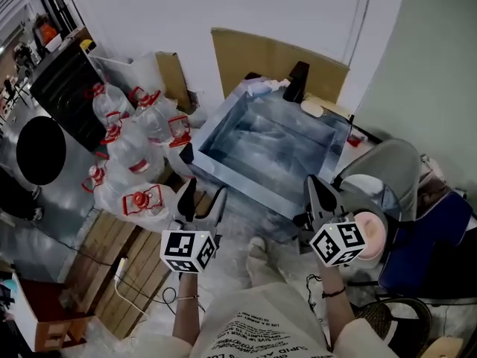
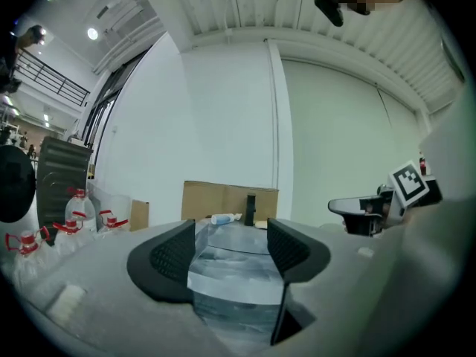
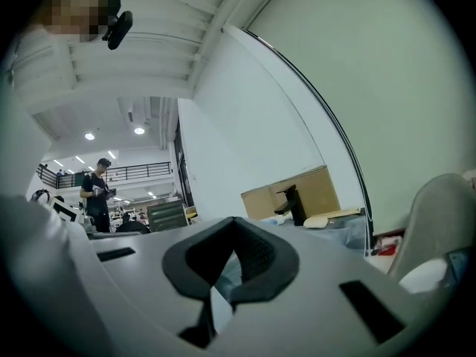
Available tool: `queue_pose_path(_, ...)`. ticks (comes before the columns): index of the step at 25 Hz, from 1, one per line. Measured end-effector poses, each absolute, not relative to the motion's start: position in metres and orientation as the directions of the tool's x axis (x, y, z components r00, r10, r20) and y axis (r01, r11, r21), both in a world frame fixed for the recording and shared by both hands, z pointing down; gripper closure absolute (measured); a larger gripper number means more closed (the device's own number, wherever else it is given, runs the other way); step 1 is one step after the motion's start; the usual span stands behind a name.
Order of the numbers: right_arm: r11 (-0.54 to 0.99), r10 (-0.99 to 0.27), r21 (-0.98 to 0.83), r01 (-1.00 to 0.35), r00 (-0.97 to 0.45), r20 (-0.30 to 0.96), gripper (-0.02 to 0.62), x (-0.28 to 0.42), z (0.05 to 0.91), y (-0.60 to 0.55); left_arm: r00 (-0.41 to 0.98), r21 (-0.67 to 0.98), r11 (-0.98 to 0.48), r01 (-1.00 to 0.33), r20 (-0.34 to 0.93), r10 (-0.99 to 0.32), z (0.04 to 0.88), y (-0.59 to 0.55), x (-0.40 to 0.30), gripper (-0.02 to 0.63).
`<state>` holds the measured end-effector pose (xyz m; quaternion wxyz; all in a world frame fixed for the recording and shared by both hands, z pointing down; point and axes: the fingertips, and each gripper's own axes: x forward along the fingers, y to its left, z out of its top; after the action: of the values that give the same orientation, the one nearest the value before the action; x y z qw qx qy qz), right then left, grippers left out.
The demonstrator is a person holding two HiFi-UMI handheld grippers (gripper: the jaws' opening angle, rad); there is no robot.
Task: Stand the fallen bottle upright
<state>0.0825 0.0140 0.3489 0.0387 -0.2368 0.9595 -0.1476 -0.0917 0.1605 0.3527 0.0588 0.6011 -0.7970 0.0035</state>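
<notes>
- Left gripper (image 1: 203,200) was out in front of the person, jaws apart, nothing between them.
- Right gripper (image 1: 319,194) was level with it on the other side, jaws together, empty.
- Plastic-wrapped sink (image 1: 261,192) sat just ahead of both grippers.
- Fallen bottle (image 1: 262,87) lay on its side at the sink's far rim, just left of the black faucet (image 1: 297,82).
- Cardboard sheet (image 1: 253,58) leaned on the wall behind.
- Water jugs (image 1: 130,148) were piled at left.

The head view looks steeply down on the sink (image 1: 220,121) from above. Both gripper views look level across it, low and close, sharing the faucet (image 2: 251,208) at its far edge.
</notes>
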Motion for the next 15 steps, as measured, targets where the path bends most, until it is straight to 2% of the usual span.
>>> queue_pose_path(15, 0.825, -0.492, -0.311, -0.472, -0.871, 0.016, 0.592, -0.004, 0.348, -0.090, -0.198, 0.040, 0.204, -0.978, 0.127, -0.972, 0.348, 0.033, -0.174, 0.316)
